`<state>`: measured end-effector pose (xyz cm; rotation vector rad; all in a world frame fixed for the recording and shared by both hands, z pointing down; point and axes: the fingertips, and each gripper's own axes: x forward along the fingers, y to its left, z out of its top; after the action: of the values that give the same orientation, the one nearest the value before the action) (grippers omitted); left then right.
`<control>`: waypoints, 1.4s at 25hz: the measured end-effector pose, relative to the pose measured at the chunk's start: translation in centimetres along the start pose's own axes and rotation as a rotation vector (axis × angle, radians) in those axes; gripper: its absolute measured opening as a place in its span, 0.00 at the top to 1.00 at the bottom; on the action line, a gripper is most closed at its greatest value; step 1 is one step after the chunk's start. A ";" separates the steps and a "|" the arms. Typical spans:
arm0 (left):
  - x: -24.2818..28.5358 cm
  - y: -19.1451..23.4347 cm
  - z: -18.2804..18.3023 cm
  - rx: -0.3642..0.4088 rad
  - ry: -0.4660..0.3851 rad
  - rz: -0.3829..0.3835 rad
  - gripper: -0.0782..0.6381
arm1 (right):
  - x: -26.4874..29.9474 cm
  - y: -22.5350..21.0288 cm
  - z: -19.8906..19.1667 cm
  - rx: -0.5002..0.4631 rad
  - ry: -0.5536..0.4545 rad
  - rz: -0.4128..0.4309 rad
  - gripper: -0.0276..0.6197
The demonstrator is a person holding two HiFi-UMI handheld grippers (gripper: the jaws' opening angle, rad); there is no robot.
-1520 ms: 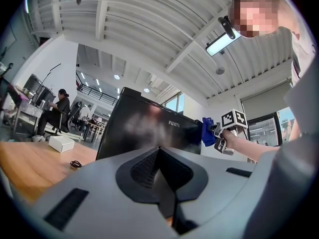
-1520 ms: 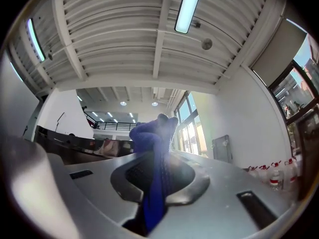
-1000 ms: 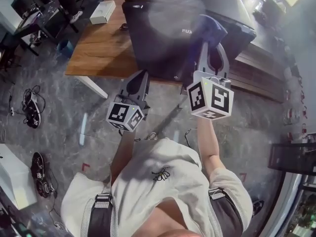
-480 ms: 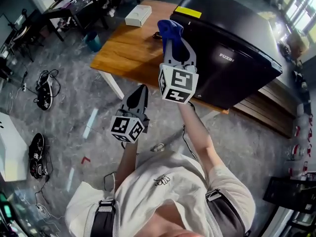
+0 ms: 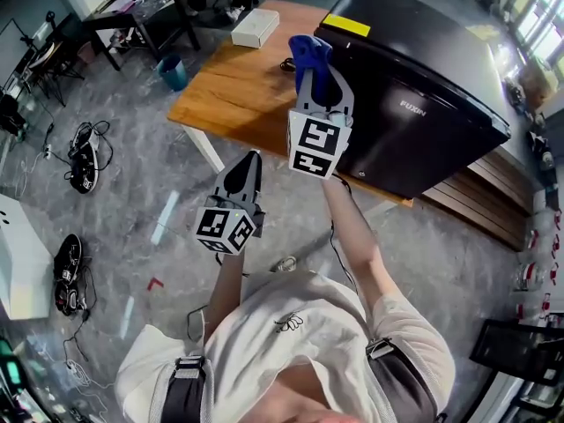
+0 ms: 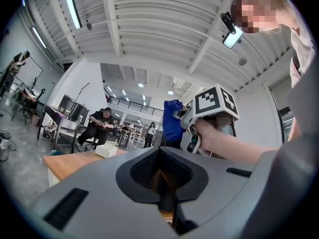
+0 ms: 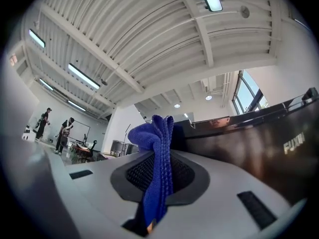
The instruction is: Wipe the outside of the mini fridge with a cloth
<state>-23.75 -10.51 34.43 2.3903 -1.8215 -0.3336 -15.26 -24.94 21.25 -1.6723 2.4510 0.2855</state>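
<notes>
My right gripper has swung off the mini fridge's front to its left side and has barely moved since. Its jaws are clamped on the blue cloth, which pokes out just beside the fridge's upper left edge. I can't confirm contact. I judge the side panel gets wiped next.

The fridge stands on the table's right end, door shut, inside hidden. My left gripper hangs off the near edge, jaws together on nothing. The white box at the far edge is closed. I can't read the contents of the blue bin on the floor.
</notes>
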 end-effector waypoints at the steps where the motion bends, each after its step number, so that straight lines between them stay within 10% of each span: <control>1: 0.3 -0.3 -0.1 0.002 0.004 -0.012 0.88 | -0.3 -0.3 0.0 -0.006 -0.003 -0.008 0.86; 35: 7.7 -11.4 -2.7 -0.007 0.058 -0.308 0.88 | -16.6 -25.5 2.4 -0.122 -0.034 -0.529 0.86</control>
<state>-10.53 -14.94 33.65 2.6455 -1.4234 -0.2939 14.58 -18.46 21.15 -2.2579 1.9003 0.3872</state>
